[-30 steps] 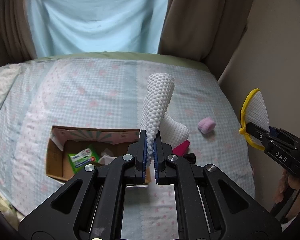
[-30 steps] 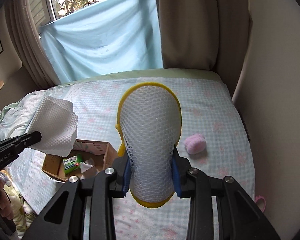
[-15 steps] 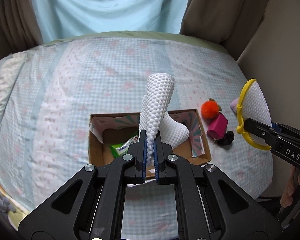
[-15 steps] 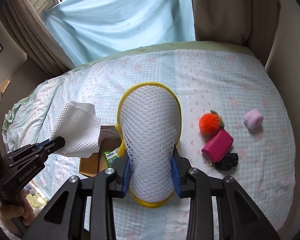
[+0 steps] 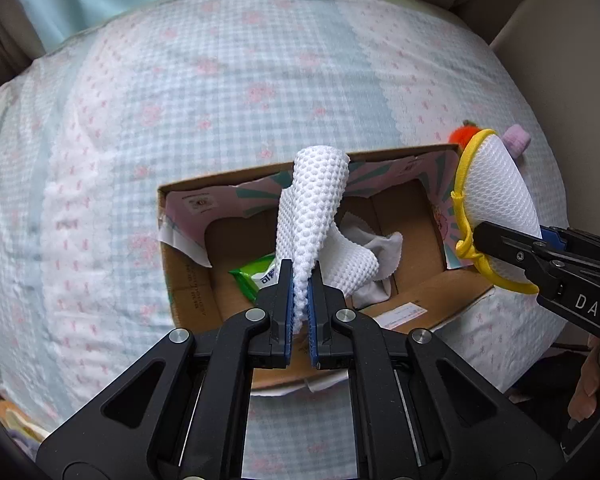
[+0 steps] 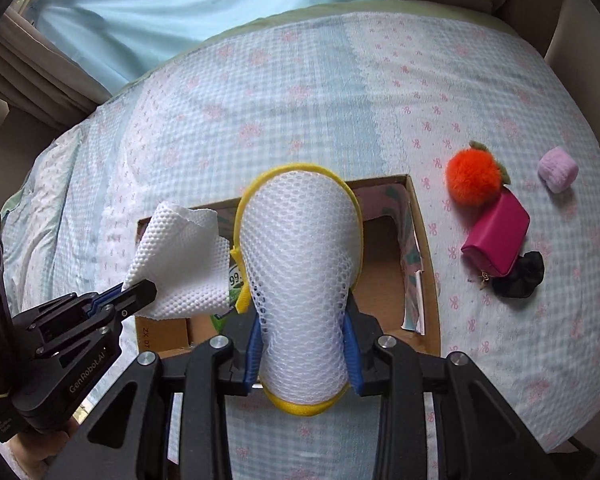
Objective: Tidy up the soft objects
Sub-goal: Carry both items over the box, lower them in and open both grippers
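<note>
Standing upright: white mesh cloth [image 5: 314,216]

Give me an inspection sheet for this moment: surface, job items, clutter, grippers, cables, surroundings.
Surface: bed under a pale blue checked cover with pink bows.
Job's things: open cardboard box on the bed, holding a green packet and a white cloth. On the bed right of the box: orange pompom, magenta pouch, black scrunchie, lilac soft block.
Clutter: nothing seen.
Grippers: left gripper shut on white waffle cloth, above the box. Right gripper shut on yellow-rimmed mesh bag, also above the box.
Cables: nothing seen.
Surroundings: light blue sheet over the window, brown curtains, beige wall.
</note>
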Demonstrator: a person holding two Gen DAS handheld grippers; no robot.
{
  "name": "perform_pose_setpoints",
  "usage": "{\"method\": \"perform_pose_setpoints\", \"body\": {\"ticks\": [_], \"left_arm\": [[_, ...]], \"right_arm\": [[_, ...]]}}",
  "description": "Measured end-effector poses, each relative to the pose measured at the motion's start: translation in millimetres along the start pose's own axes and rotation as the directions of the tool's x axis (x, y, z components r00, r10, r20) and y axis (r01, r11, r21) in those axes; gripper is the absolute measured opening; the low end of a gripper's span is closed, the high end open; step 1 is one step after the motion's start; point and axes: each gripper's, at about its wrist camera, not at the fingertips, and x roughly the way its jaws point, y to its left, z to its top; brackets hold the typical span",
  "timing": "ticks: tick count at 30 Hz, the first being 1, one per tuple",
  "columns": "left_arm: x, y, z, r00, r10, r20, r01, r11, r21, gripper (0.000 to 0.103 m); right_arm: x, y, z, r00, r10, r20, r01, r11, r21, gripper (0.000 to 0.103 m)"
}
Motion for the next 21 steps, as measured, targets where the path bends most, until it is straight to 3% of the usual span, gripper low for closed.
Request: {"method": "perform_pose_setpoints", "body": {"ticks": [4, 9, 11, 12, 13, 14, 15, 21], "left_arm": [[46, 0, 0, 0.994, 0.029, -0.108, -0.026, 0.999, 0.023, 0.005], [57, 2, 4, 0.990, 0.039, -0.137, -0.034, 0.999, 0.037, 0.005], [58, -1, 9, 0.988, 0.056, -0.141, -0.047, 0.997, 0.062, 0.007], [59, -3, 11, 0.987, 0.066, -0.145, -0.055, 0.996, 0.075, 0.023], [59, -4, 13, 0.986, 0.079, -0.148, -0.067, 0.994, 0.089, 0.067], [59, -6, 14, 0.986, 0.096, -0.139, -0.082, 0.991, 0.102, 0.096], [58, -7, 14, 0.987, 0.104, -0.126, -0.090, 0.990, 0.112, 0.103], [65, -13, 11, 0.985, 0.104, -0.139, -0.086, 0.988, 0.131, 0.103]], "right_arm": [[38, -12, 4, 0.996, 0.011, -0.085, -0.009, 1.000, 0.022, 0.032], [58, -21, 9, 0.990, 0.027, -0.137, -0.021, 0.999, 0.046, 0.037], [61, -25, 12, 0.989, 0.045, -0.142, -0.034, 0.996, 0.081, 0.058], [62, -27, 14, 0.989, 0.052, -0.137, -0.039, 0.994, 0.098, 0.066], [62, -28, 15, 0.991, 0.050, -0.126, -0.036, 0.993, 0.110, 0.086], [62, -29, 16, 0.993, 0.045, -0.113, -0.032, 0.993, 0.117, 0.097], [63, -31, 18, 0.993, 0.049, -0.105, -0.036, 0.992, 0.121, 0.097], [73, -40, 20, 0.989, 0.069, -0.128, -0.050, 0.987, 0.152, 0.097]]}}
